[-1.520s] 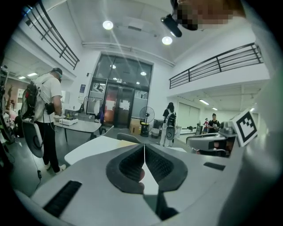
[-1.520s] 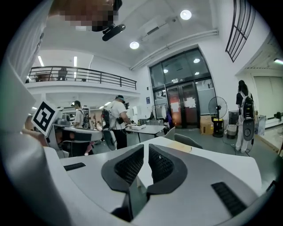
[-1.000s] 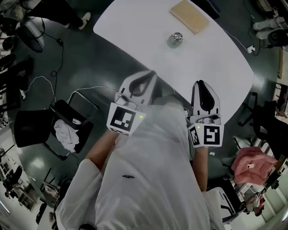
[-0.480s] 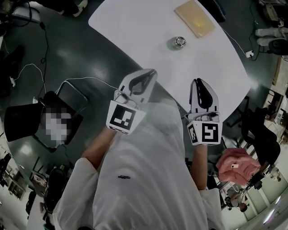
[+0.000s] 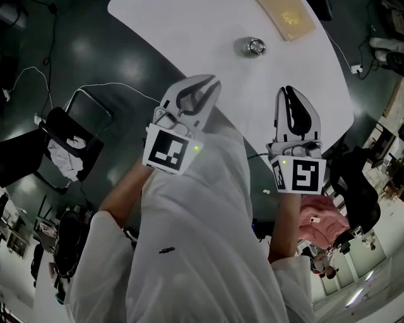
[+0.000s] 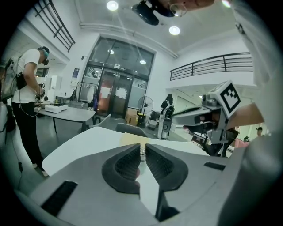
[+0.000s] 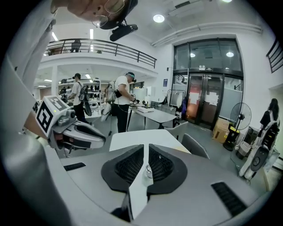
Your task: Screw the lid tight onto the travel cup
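**Both tools clenched, cup waiting out ahead**

Here I am with both tools up in front of me. My left gripper [image 5: 213, 81] is clenched, jaws pressed together with nothing in them. My right gripper [image 5: 288, 90] is the same: jaws closed tight and empty. They sit side by side, well apart from each other, both pointing out over the near edge of the white table [image 5: 189, 25].

And there's the travel cup [image 5: 252, 46]! It stands upright on the table, well ahead of both pairs of jaws and roughly between the lines the two tools point along. In each gripper view it peeks through the thin slit past my closed jaws. Neither tool touches it. Its top shows as a shiny metal round, but I can't tell from here whether the lid is seated on it.

Past the cup, farther from my tools, a tan board [image 5: 287, 16] lies flat on the table. Off to the left of my left gripper, down on the dark floor, there's a black chair [image 5: 88, 117] with a white cloth [image 5: 66, 148] on its seat. Far off to that side, a person [image 6: 26, 84] stands in the room.
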{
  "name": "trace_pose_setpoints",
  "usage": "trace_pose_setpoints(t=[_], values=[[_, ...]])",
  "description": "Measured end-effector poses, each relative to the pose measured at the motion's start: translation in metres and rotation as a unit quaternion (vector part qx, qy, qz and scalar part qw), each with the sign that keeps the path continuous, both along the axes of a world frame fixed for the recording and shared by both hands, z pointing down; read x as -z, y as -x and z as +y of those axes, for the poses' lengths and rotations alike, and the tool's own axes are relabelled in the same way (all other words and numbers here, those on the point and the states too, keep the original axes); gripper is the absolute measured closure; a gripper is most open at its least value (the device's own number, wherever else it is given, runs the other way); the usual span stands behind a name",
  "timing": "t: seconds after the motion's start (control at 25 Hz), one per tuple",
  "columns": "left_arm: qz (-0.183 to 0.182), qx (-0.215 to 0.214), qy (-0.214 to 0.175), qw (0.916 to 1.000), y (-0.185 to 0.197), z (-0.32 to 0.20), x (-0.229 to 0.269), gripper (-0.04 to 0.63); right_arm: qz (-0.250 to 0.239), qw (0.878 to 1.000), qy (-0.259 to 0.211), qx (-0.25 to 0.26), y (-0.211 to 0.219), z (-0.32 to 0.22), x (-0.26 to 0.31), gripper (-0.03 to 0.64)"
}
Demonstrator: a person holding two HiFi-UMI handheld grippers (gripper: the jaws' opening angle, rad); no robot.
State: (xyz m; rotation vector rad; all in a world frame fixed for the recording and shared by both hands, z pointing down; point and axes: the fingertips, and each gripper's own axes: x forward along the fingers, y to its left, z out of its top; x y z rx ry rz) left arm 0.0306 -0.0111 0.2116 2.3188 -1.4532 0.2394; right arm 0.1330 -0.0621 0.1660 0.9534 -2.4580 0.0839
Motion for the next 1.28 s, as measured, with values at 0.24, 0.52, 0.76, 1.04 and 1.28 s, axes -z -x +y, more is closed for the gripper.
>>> trace_pose_setpoints(t=[0.24, 0.52, 0.76, 1.04, 1.28], values=[[-0.044, -0.050, 0.005, 0.9978, -0.012, -0.022, -0.041, 0.462, 0.020, 0.999, 0.012, 0.036, 0.011, -0.026, -0.027, 0.614], [-0.095, -0.121, -0.008, 0.9881, -0.031, -0.050, -0.089, 0.344, 0.042, 0.995, 0.017, 0.088, 0.033, -0.047, -0.055, 0.612], [-0.093, -0.170, -0.033, 0.9805, -0.057, -0.073, -0.125, 0.260, 0.081, 0.984, 0.029, 0.154, 0.044, -0.061, -0.083, 0.533], [-0.103, -0.170, -0.040, 0.9792, -0.076, -0.106, -0.167, 0.249, 0.120, 0.972, 0.033, 0.198, 0.045, -0.073, -0.106, 0.512], [-0.127, -0.202, -0.047, 0.9699, -0.096, -0.119, -0.192, 0.222, 0.133, 0.967, 0.048, 0.211, 0.045, -0.076, -0.123, 0.500]])
